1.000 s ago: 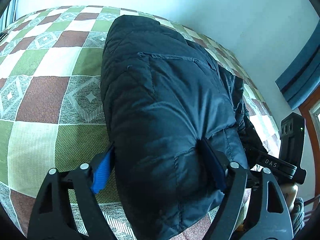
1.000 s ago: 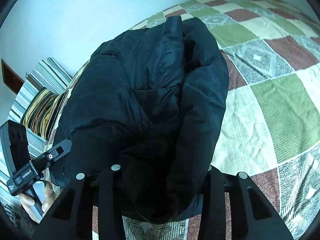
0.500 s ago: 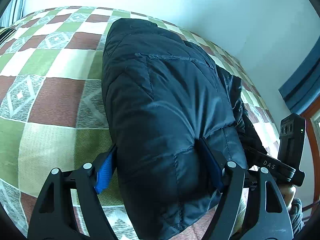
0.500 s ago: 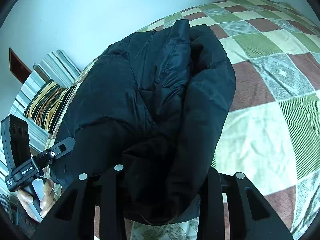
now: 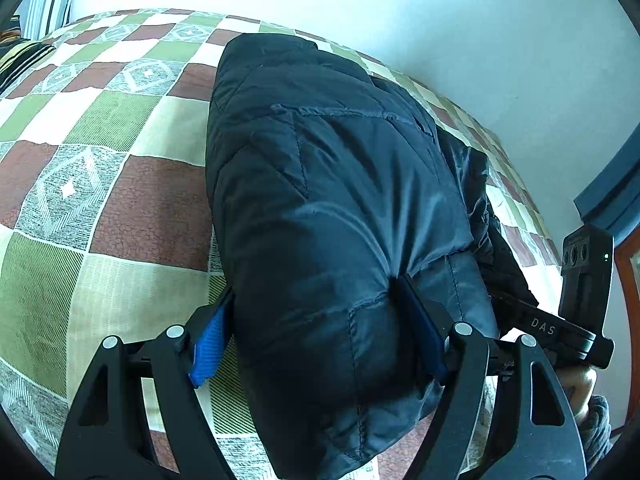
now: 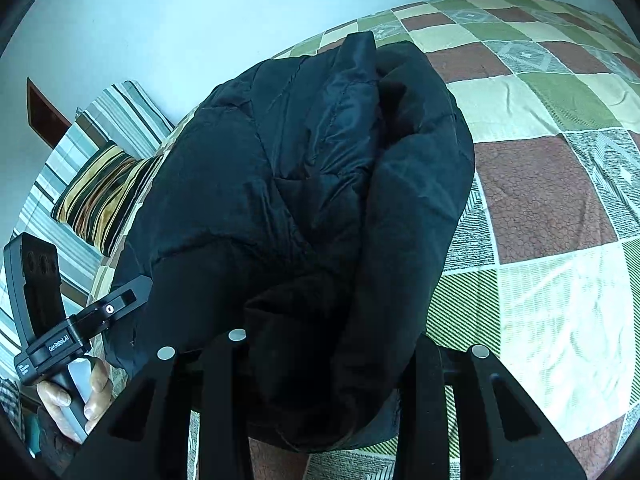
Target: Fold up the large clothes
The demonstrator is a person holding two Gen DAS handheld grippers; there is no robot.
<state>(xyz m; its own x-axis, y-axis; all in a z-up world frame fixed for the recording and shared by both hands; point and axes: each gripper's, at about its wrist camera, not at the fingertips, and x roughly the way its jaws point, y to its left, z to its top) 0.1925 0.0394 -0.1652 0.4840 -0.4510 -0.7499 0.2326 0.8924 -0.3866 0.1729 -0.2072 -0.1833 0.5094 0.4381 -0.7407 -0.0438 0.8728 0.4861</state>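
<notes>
The folded black jacket (image 5: pixel 340 208) lies bulky on the bed (image 5: pixel 120 200), its near end gripped by both claws. The left claw (image 5: pixel 320 332) clamps a thick fold, jaws wide; the right claw (image 6: pixel 324 364) pinches a narrower bunch. A striped pillow (image 6: pixel 100 196) sits far left.

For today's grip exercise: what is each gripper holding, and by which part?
Both hold the dark puffer jacket by its near bunched edge: the left gripper one thick fold, the right gripper the neighbouring one.
</notes>
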